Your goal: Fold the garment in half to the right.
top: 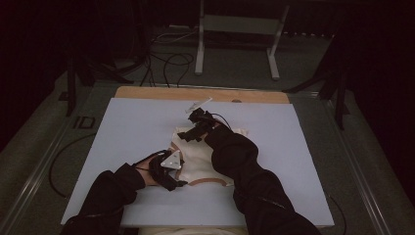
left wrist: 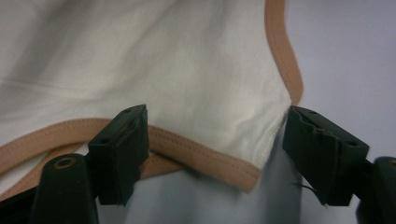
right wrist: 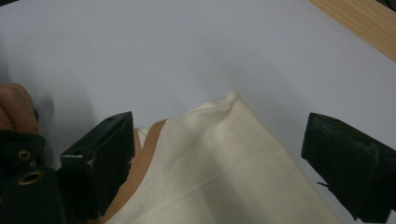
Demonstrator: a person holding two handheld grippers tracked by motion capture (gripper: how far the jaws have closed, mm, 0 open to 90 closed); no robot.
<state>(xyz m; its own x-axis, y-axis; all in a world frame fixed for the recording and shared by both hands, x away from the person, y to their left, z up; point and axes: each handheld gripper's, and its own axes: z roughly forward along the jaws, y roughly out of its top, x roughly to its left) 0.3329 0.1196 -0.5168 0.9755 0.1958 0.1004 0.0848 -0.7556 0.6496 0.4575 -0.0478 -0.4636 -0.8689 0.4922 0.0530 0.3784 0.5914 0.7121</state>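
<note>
High view looks down; gripper views closely share the garment (top: 205, 161).

The garment (left wrist: 187, 79) is cream-white with a tan-orange trim (left wrist: 205, 156) along its edges. It lies on a pale lilac-white sheet (top: 132, 132), over a light wooden table (top: 195, 93). Both sleeves (top: 244, 166) are black, and the jaws too.

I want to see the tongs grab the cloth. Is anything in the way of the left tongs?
Nothing visible. The left tongs are open, and the tan-trimmed corner of the cream cloth already lies between their jaws on the pale board.
</note>
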